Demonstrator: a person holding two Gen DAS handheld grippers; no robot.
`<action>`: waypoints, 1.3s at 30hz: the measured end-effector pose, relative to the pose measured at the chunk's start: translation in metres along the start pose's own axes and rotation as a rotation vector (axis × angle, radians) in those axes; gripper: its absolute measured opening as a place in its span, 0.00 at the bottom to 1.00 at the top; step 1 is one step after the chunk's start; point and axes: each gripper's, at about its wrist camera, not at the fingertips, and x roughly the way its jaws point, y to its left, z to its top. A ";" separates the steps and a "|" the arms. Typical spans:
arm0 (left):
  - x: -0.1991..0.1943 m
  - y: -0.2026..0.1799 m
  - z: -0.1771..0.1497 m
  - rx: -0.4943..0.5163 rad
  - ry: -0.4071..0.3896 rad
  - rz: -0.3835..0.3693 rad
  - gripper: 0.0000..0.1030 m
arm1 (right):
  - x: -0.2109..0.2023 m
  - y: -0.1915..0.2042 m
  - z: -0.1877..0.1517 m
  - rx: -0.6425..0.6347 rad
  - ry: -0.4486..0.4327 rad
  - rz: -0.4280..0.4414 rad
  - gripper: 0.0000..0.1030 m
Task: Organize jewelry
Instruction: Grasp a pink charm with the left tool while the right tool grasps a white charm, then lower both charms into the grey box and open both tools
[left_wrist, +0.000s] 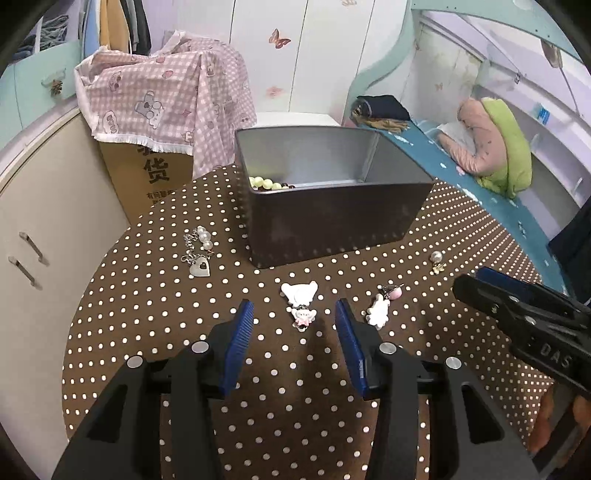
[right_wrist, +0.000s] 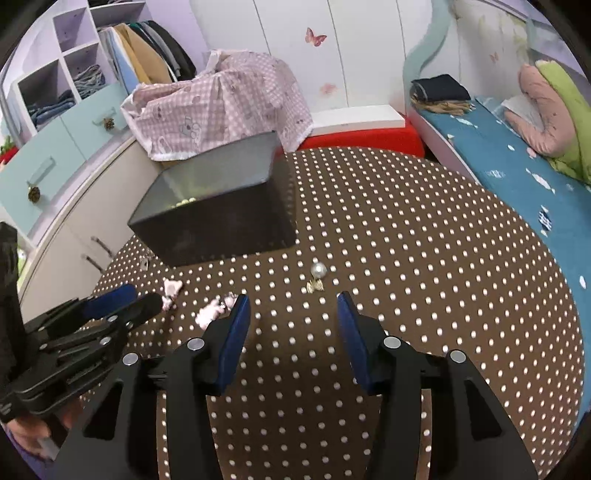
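A dark grey metal box (left_wrist: 332, 218) stands open on the polka-dot table (left_wrist: 258, 387), with pale green beads (left_wrist: 264, 182) inside at its left. My left gripper (left_wrist: 294, 314) is open, its fingers either side of a white cat charm (left_wrist: 300, 300). A second white charm with a pink bead (left_wrist: 380, 309) lies just right of it. A silver heart chain with pearls (left_wrist: 198, 251) lies to the left. A pearl earring (right_wrist: 317, 276) lies just ahead of my open right gripper (right_wrist: 293, 306), which also shows in the left wrist view (left_wrist: 480, 286).
A cardboard box (left_wrist: 147, 177) under pink checked cloth (left_wrist: 166, 99) stands behind the table at left. A beige cabinet (left_wrist: 48, 206) is on the left and a blue bed (right_wrist: 517, 173) on the right. A red stool (right_wrist: 362, 142) stands behind the table.
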 end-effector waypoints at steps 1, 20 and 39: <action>0.002 -0.001 0.000 0.007 0.003 0.004 0.41 | 0.000 0.000 -0.002 -0.001 0.001 0.000 0.47; -0.016 0.024 -0.010 -0.036 0.003 0.012 0.12 | 0.028 0.056 -0.008 -0.098 0.055 0.033 0.47; -0.029 0.024 -0.003 -0.041 -0.015 -0.057 0.12 | 0.034 0.060 -0.003 -0.136 0.048 0.011 0.16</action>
